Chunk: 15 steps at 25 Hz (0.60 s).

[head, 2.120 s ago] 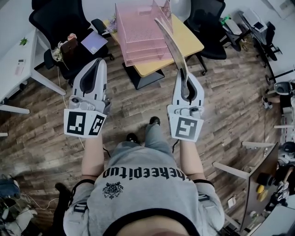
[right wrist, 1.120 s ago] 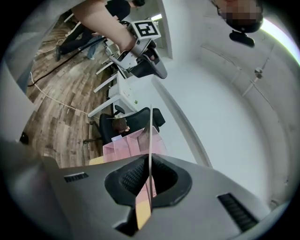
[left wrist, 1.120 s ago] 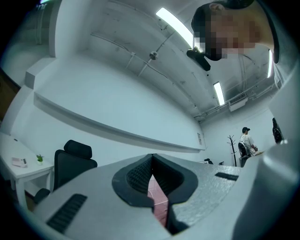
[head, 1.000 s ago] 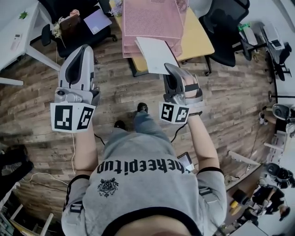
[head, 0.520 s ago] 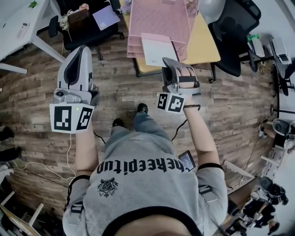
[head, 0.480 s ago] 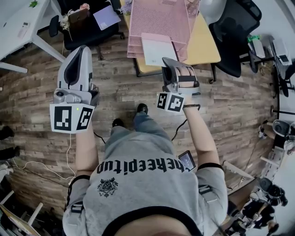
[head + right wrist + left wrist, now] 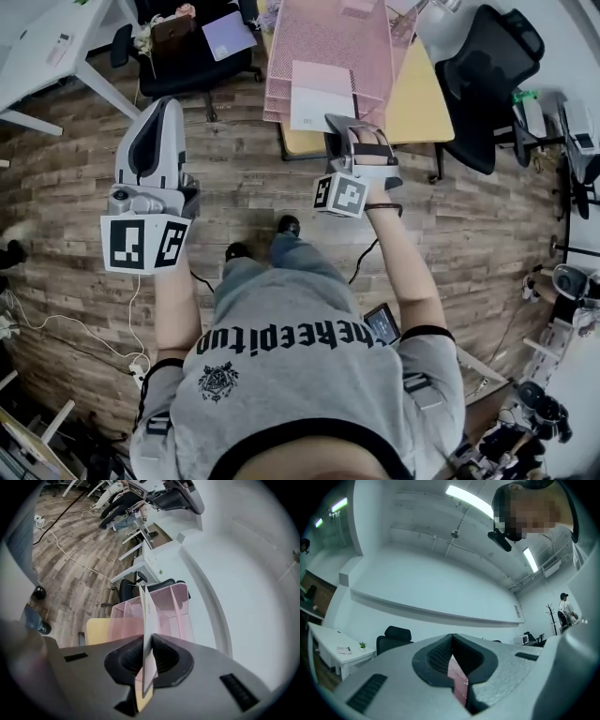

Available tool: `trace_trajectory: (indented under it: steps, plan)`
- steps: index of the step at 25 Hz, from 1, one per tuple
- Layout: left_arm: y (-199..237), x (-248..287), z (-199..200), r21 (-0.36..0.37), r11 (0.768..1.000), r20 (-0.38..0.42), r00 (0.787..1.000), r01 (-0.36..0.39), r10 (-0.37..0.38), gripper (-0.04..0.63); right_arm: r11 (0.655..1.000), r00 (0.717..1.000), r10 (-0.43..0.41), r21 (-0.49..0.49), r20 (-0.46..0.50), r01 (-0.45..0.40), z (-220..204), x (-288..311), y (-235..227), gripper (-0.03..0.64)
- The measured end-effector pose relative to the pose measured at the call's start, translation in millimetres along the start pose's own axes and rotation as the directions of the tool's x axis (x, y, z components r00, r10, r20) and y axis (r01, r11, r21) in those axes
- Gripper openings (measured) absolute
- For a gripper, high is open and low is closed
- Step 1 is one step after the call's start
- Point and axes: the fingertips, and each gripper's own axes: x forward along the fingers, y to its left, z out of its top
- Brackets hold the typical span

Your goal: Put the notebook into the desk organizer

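Note:
The notebook (image 7: 321,95), pale and thin, lies flat at the front of the pink mesh desk organizer (image 7: 330,33). The organizer stands on a yellow table (image 7: 421,98). My right gripper (image 7: 340,123) is shut on the notebook's near edge. In the right gripper view the notebook (image 7: 146,616) shows edge-on between the pads of that gripper (image 7: 151,642), with the organizer (image 7: 176,603) just beyond. My left gripper (image 7: 168,103) hovers over the floor to the left, away from the table. Its jaws (image 7: 451,639) are shut with nothing in them.
Black office chairs (image 7: 487,70) stand right of the table, and another chair (image 7: 187,52) to its left holds a purple book (image 7: 230,34). A white desk (image 7: 47,47) is at far left. Cables (image 7: 56,328) lie on the wood floor.
My right gripper has turned the notebook from upright to flat and carried it forward onto the organizer's front. The left gripper has stayed shut and almost still.

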Motion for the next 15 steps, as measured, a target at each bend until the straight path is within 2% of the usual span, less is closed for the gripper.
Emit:
trace_trajectory:
  steps: [15]
  plan:
    - [0.5,-3.3,-6.0,0.032,0.998,-0.028,0.998,-0.047,0.048,0.003,0.995,0.995,0.093,0.028,-0.029,-0.092,-10.5,39.0,11.1,0.021]
